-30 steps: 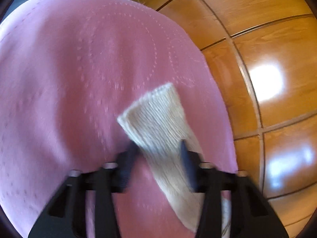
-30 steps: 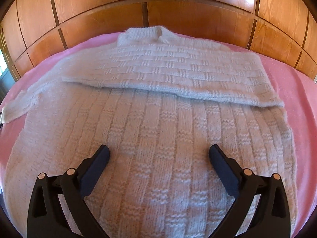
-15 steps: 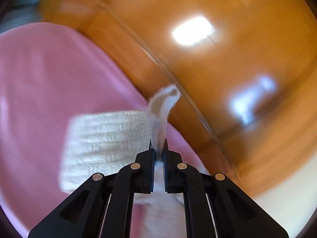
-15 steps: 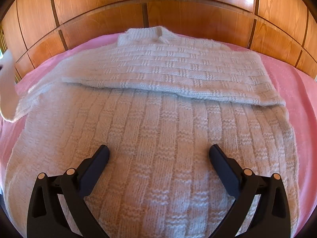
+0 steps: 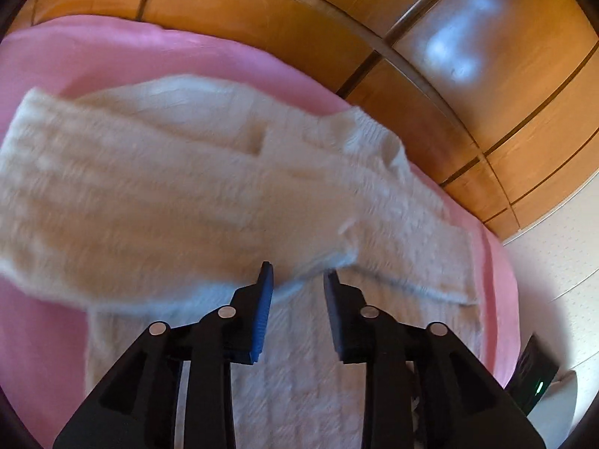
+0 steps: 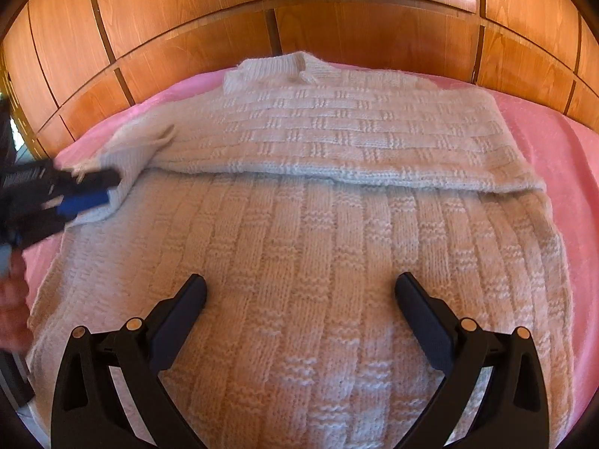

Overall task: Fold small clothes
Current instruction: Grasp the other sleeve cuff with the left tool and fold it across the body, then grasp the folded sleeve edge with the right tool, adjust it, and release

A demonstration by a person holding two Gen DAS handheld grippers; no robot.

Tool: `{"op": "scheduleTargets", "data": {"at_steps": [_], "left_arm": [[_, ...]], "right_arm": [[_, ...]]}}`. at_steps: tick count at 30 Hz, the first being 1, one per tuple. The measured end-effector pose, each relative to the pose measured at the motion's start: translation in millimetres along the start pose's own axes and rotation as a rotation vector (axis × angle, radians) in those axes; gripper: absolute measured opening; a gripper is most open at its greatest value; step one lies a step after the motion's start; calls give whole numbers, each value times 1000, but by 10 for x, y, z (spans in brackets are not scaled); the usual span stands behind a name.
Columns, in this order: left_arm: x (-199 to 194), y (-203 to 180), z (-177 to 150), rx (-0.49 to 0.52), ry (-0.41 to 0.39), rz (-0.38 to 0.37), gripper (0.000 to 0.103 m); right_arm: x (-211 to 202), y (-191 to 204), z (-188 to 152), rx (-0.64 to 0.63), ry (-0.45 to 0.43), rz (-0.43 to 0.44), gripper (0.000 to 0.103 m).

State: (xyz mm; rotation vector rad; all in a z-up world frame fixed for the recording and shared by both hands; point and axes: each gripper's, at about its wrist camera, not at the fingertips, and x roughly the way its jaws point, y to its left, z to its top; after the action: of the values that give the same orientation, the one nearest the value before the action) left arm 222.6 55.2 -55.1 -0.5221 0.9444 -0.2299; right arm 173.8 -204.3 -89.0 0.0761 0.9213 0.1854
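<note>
Left claw (image 5: 295, 280) stands with its jaws parted by a narrow gap, having just been opening; the folded-over sleeve (image 5: 374, 224) of the cream knitted sweater (image 5: 149, 187) lies right at its tips, its edge drooping across the mouth of the gap, yet the pads do not press on it, so the sleeve is released. In the right wrist view this same claw (image 6: 93, 189) enters from 9 o'clock, blurred, its blue pad just beside the sleeve end (image 6: 127, 157), which rests doubled over on the sweater's shoulder at about 10 o'clock. A blurred hand (image 6: 11, 299) shows at the 8 o'clock edge of that view. Right claw (image 6: 299, 299) hangs over the lower body of the sweater (image 6: 299, 224) with its jaws spread wide and nothing between them but the knit lying below; whether its tips touch the fabric I cannot tell. The sweater lies flat on a pink blanket (image 6: 561, 142), collar (image 6: 277, 67) towards 12 o'clock, and one sleeve is folded straight across the chest from 9 to 3 o'clock, forming a long band with a clean lower edge. Pink cover shows around the garment at 10, 2 and 3 o'clock. Behind it, glossy wooden panels (image 6: 337, 18) rise along the top from 9 through 12 to 3 o'clock, catching bright reflections.
</note>
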Motion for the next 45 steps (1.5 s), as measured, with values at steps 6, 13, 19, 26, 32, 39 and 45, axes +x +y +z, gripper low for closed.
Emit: {"op": "scheduleTargets", "data": {"at_steps": [6,13,19,26,32,39,45], "left_arm": [[-262,206,-310,24,-50,70,27],[-359,404,-555,37,-43,110,27],[-354,426,-530,46,-40,108,27],[-373,459,-339,32,-51,130,27],[-241,527,-218,0,-25,189,27],[-210,592,-182,-4,-24,250,27],[-230,563,-154,15,-16,341,27]], "right_arm": [[-64,197,374,52,9,232,62],[545,843,709,41,150,340,37],[404,1165,933,-85,66,271,6],[-335,560,1313,-65,-165,169,6],[-173,-372,1257,88,-133,-4,6],[306,-1045,882,269,-8,-103,6],[353,-1015,897,254,-10,-155,8]]}}
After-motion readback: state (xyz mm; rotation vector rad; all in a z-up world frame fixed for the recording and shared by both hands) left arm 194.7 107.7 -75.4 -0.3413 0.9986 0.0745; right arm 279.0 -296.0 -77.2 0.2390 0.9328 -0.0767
